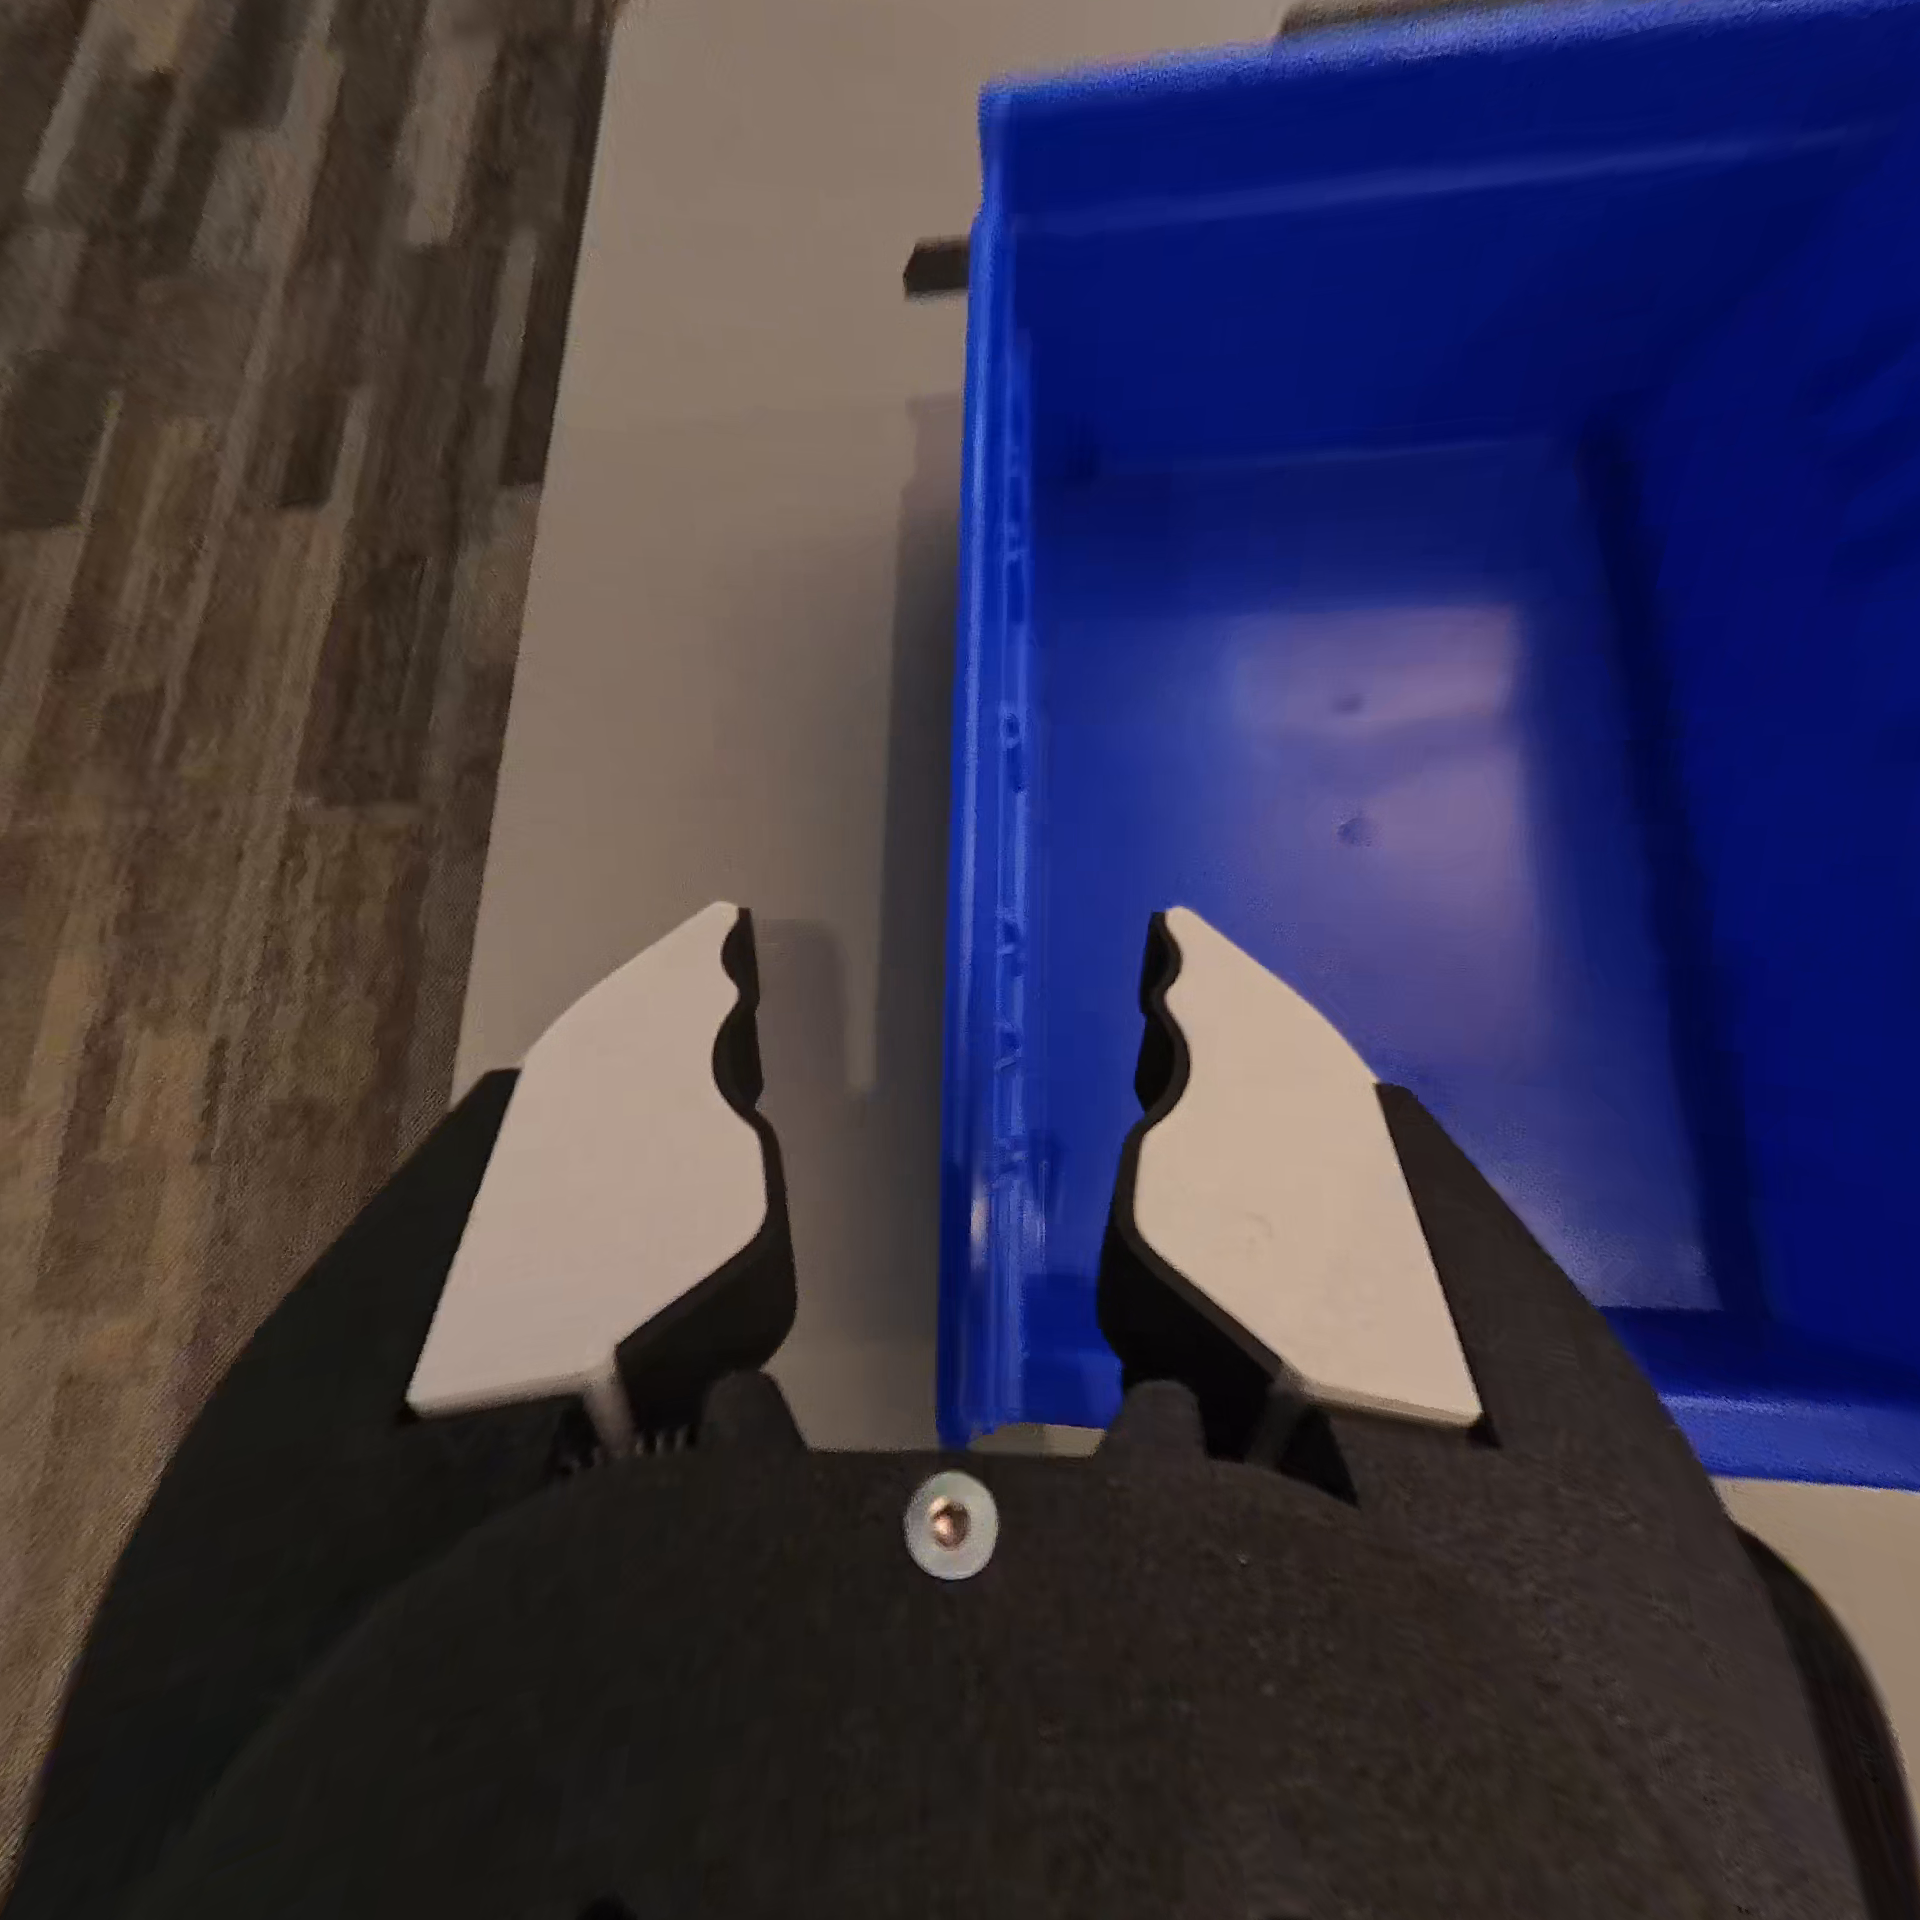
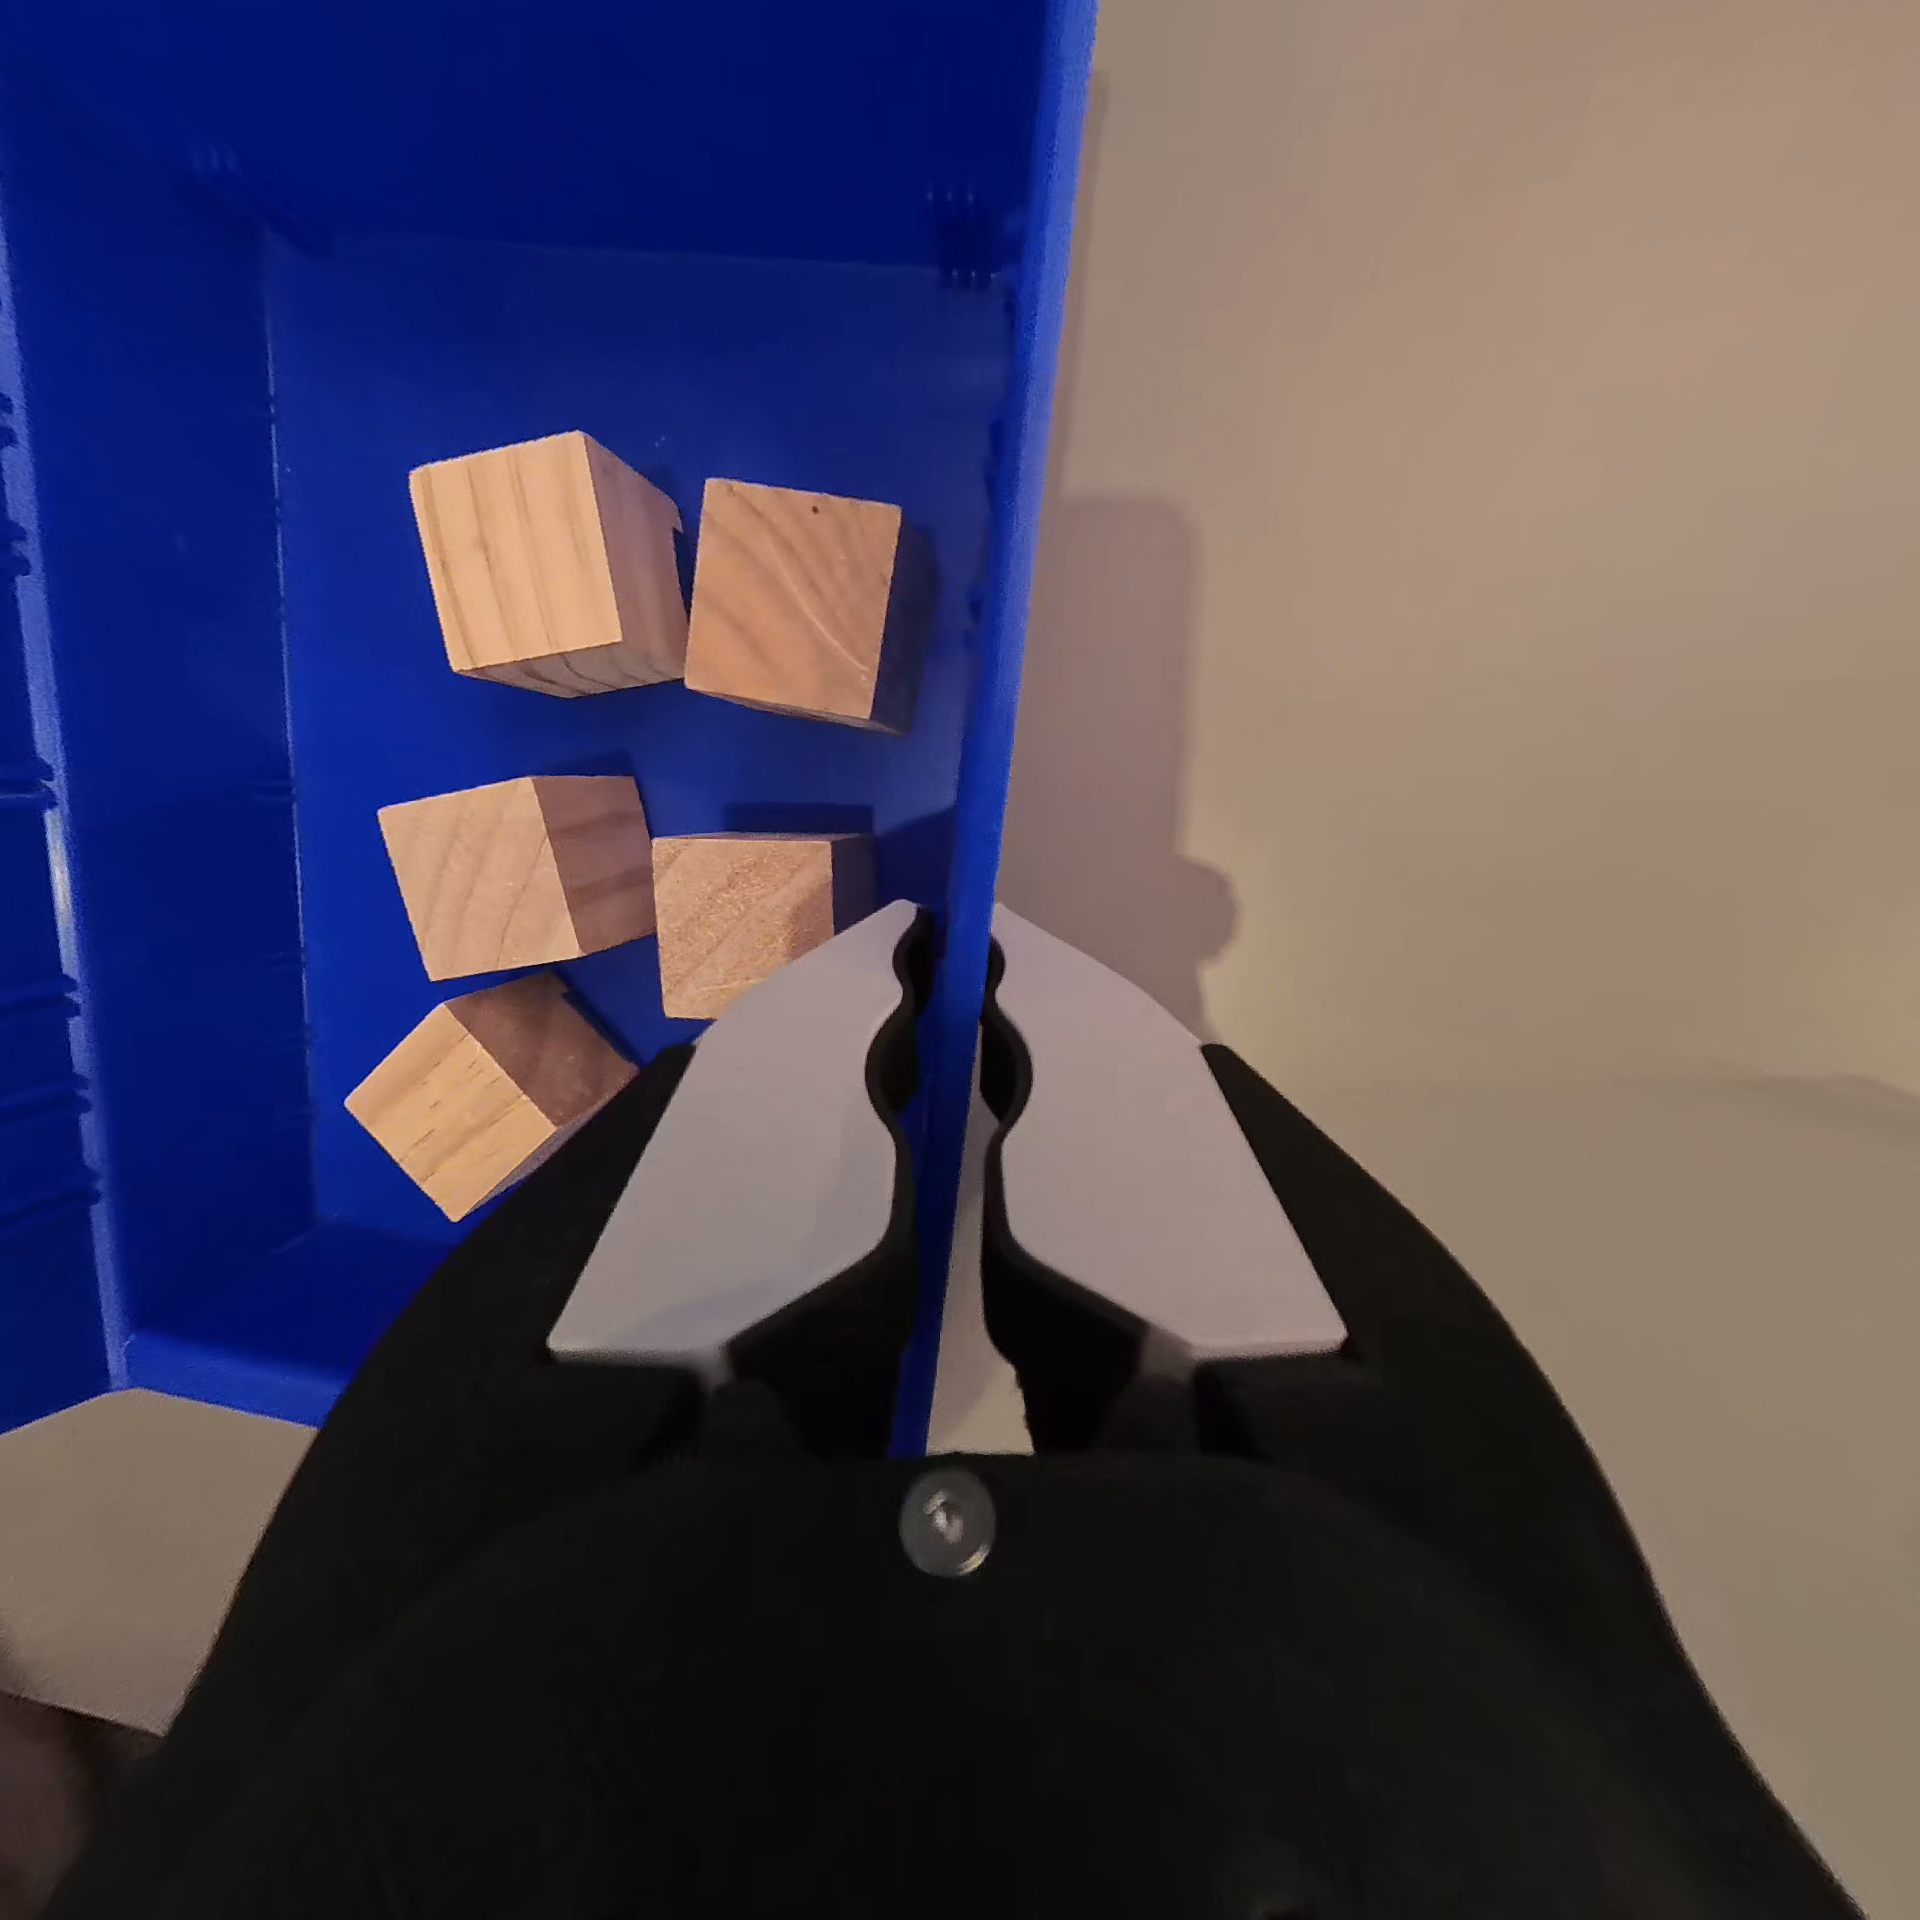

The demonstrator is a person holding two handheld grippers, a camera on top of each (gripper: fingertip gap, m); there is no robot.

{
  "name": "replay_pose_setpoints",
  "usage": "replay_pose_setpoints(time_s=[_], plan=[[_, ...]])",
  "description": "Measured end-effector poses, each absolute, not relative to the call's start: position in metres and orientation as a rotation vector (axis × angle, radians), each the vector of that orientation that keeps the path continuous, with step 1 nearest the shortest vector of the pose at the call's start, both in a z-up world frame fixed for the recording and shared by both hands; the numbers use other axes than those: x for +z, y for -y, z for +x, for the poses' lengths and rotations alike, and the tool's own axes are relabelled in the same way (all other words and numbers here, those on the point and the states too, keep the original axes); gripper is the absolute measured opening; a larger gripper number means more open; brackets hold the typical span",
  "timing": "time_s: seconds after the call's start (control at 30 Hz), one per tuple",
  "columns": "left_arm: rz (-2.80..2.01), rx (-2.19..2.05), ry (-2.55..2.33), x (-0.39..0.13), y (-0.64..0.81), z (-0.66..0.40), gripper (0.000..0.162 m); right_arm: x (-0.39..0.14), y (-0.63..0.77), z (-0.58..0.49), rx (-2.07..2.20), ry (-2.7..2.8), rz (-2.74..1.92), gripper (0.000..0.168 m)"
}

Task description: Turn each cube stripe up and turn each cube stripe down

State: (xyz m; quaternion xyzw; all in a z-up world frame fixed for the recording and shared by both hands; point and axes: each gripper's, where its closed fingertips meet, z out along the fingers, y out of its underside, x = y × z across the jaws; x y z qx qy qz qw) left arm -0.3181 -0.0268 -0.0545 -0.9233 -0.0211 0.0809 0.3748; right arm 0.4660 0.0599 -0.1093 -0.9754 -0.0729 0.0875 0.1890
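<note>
Black-bodied with pale grey finger plates, the right hand-held gripper [image 2: 951,920] was pinched onto the right side wall of a blue bin [image 2: 623,343], one finger inside the bin and the other outside it, both pressed against the thin plastic. Just left of the inside finger, five plain wooden cubes lay on the bin floor. The nearest cube [image 2: 743,920] was partly hidden behind that finger. Beside it sat a second cube [image 2: 509,883], and closer to the camera a third cube [image 2: 468,1101] was turned at an angle. Farther along the floor were a fourth cube [image 2: 795,603], next to the right wall, and a fifth cube [image 2: 540,561] touching or almost touching it. No stripe showed on any visible face.

The left hand-held gripper [image 1: 951,920] was spread wide and held nothing; its fingers straddled the bin's left wall [image 1: 997,831] without touching it. That view was blurred. The bin rested on a pale worktop [image 1: 727,520], near its left edge, beyond which lay patterned grey-brown flooring [image 1: 208,623].
</note>
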Motion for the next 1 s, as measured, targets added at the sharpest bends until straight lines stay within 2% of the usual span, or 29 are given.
replay_pose_setpoints(time_s=[0.07,0.17,0.27,0.33,0.57,1.0], plan=[[-2.422,0.301,0.075,-0.069,0.028,-0.331,0.069,-0.109,-0.059,0.466,0.227,0.228,-2.744,0.008],[-2.472,0.208,0.137,-0.087,0.028,-0.33,0.057,-0.11,-0.059,0.466,0.233,0.241,-2.744,0.008],[-2.507,0.138,0.153,-0.098,0.029,-0.326,0.035,-0.109,-0.057,0.465,0.268,0.247,-2.74,0.009],[-2.502,0.042,0.144,-0.1,0.026,-0.313,0.009,-0.109,-0.057,0.465,0.28,0.246,-2.739,0.009],[-2.491,-0.016,0.163,-0.1,0.024,-0.293,0.005,-0.112,-0.056,0.465,0.224,0.28,-2.768,0.008],[-2.485,0.032,-0.204,-0.102,0.008,-0.184,0.011,-0.114,-0.054,0.455,0.195,0.322,-2.794,0.008]])
